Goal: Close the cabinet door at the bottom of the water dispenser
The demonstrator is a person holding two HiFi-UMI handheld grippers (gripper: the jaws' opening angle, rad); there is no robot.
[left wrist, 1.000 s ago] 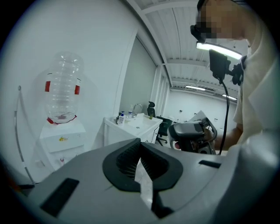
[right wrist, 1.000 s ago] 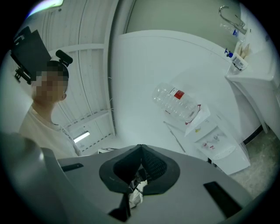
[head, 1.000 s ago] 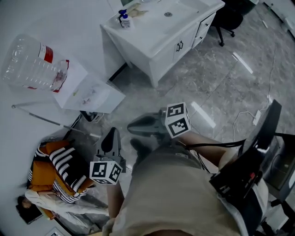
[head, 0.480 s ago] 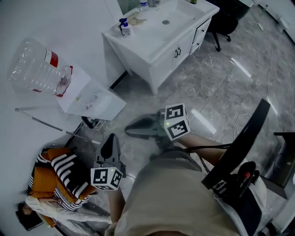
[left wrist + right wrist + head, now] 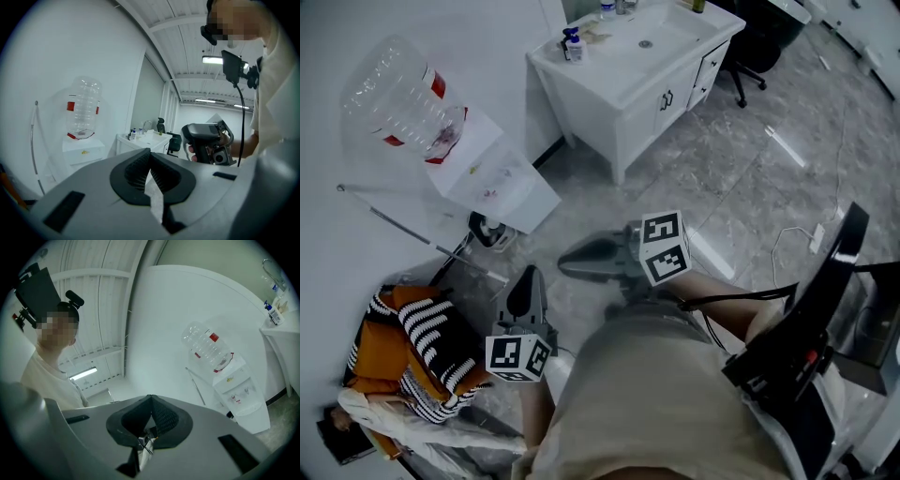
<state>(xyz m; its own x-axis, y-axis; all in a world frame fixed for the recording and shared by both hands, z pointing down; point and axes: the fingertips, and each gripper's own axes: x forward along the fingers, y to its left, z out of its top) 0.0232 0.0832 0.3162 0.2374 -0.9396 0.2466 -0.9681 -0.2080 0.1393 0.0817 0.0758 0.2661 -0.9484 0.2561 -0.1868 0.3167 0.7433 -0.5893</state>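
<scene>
The white water dispenser (image 5: 495, 180) stands against the wall at upper left, with a clear bottle (image 5: 408, 94) on top. Its bottom cabinet is hidden in the head view, where only a dark patch (image 5: 490, 231) shows at its foot. In the right gripper view the dispenser (image 5: 240, 392) is seen from the front, and its door cannot be made out. My left gripper (image 5: 526, 281) is shut and empty, short of the dispenser. My right gripper (image 5: 567, 260) is beside it, also shut and empty, pointing left. Both are held in the air, apart from the dispenser.
A white sink cabinet (image 5: 628, 80) stands behind the dispenser, with a dark office chair (image 5: 759, 37) beyond. A pile of orange and striped clothes (image 5: 417, 347) lies on the floor at left. A thin rod (image 5: 412, 234) leans near the wall. A cable (image 5: 806, 239) runs across the tiled floor at right.
The dispenser and sink cabinet have slid right and up in the head view as the person shifts. Both grippers travel along and stay shut.
</scene>
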